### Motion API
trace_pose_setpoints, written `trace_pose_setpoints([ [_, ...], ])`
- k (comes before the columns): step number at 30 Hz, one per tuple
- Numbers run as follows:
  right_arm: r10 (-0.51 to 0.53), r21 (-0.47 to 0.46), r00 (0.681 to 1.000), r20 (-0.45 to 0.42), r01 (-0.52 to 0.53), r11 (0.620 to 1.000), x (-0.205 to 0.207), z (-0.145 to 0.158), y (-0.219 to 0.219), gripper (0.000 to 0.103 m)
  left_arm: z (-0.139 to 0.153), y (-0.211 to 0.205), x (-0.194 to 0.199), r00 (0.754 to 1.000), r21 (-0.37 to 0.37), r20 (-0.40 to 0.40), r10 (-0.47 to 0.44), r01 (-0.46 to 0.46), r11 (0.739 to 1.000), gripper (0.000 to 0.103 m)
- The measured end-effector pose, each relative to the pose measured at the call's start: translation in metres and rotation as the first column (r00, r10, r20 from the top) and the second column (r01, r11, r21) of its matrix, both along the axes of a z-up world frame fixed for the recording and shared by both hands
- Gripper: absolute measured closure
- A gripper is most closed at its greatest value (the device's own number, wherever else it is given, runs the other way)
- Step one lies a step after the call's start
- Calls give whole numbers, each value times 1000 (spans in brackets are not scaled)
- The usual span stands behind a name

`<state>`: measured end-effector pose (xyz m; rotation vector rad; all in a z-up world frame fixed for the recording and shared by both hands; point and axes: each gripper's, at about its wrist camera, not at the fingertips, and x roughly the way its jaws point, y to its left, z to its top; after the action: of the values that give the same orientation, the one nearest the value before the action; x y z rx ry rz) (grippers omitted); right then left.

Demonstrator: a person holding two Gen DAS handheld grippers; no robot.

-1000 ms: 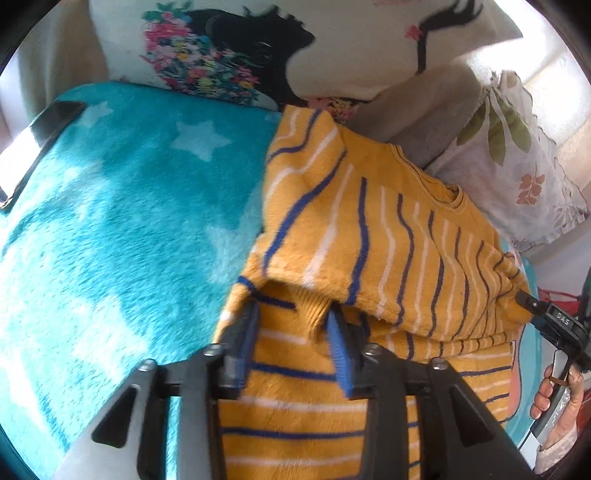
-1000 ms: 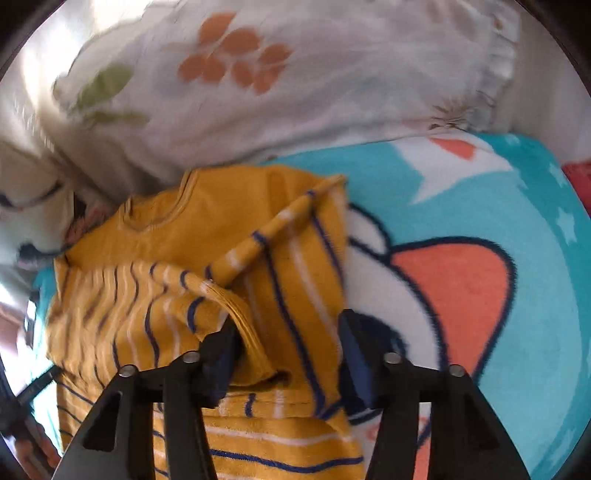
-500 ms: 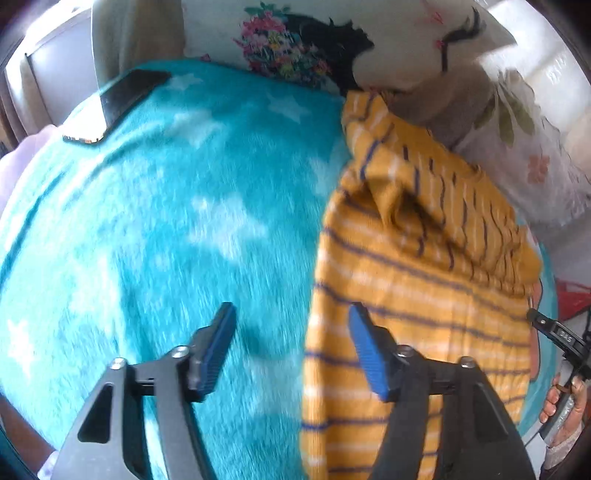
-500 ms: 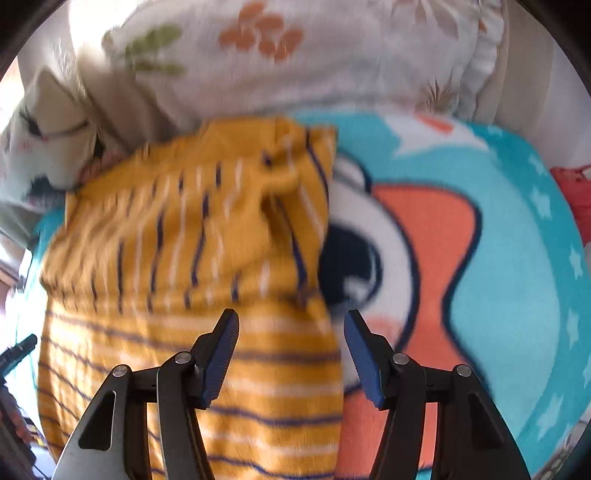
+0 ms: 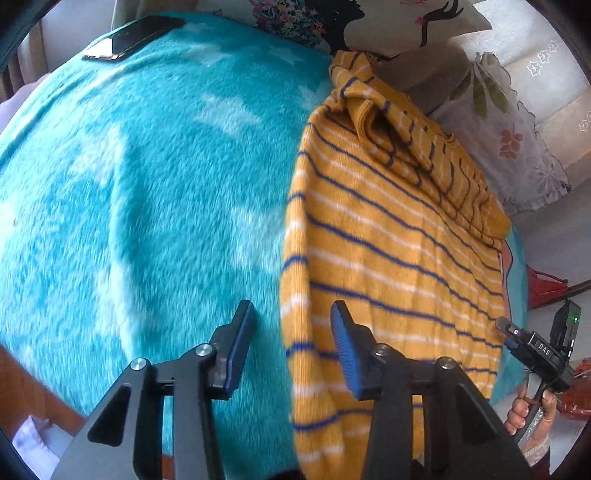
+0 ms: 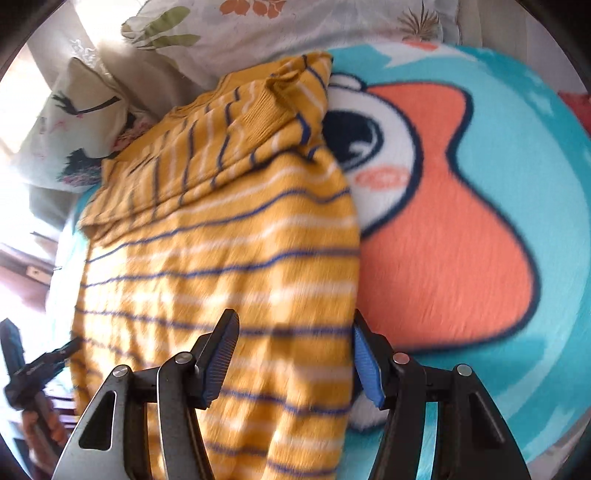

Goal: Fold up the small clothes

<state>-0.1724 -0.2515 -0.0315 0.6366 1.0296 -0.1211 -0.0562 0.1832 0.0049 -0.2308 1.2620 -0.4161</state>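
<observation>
A mustard sweater (image 5: 388, 240) with blue and white stripes lies flat on a turquoise fleece blanket (image 5: 147, 184), both sleeves folded in across its chest. My left gripper (image 5: 291, 310) hovers over the sweater's left side edge near the hem. Its jaws are closing, the fabric edge lies below the gap, and the pads do not press on it. In the right wrist view, my right gripper (image 6: 293, 317) stands open over the right side edge of the sweater (image 6: 221, 240), gripping nothing. The right gripper (image 5: 535, 347) also shows at the far right of the left wrist view.
A dark phone (image 5: 133, 37) lies on the blanket's far left corner. Printed pillows (image 5: 498, 122) (image 6: 295, 29) stand behind the sweater's collar. The blanket (image 6: 461, 240) shows a large orange and white cartoon print right of the sweater. A hand (image 5: 532, 410) holds the right gripper's handle.
Both grippers have let go of the sleeve cuffs and drawn back from the chest toward the hem. The sleeves now lie folded over the sweater's upper part.
</observation>
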Motion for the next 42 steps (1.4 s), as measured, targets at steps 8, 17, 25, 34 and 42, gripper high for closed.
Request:
trace_pose_setpoints([
  [8, 79, 255, 994, 77, -96, 962, -47, -16, 20, 40, -2, 11, -43, 1000, -61, -10, 20, -21, 998, 61],
  [17, 116, 359, 985, 128, -155, 920, -66, -23, 33, 40, -8, 6, -66, 997, -187, -69, 18, -31, 982, 61],
  [25, 136, 327, 983, 124, -170, 930, -74, -21, 40, 47, -12, 1, -67, 993, -126, -84, 84, -94, 987, 93],
  [34, 192, 306, 975, 111, -218, 927, -78, -21, 55, 52, -3, 8, -75, 990, -62, -53, 129, -132, 989, 96],
  [42, 224, 285, 972, 74, -236, 929, -82, -22, 60, 93, 26, -11, -89, 995, 36, 52, 83, -85, 996, 97],
])
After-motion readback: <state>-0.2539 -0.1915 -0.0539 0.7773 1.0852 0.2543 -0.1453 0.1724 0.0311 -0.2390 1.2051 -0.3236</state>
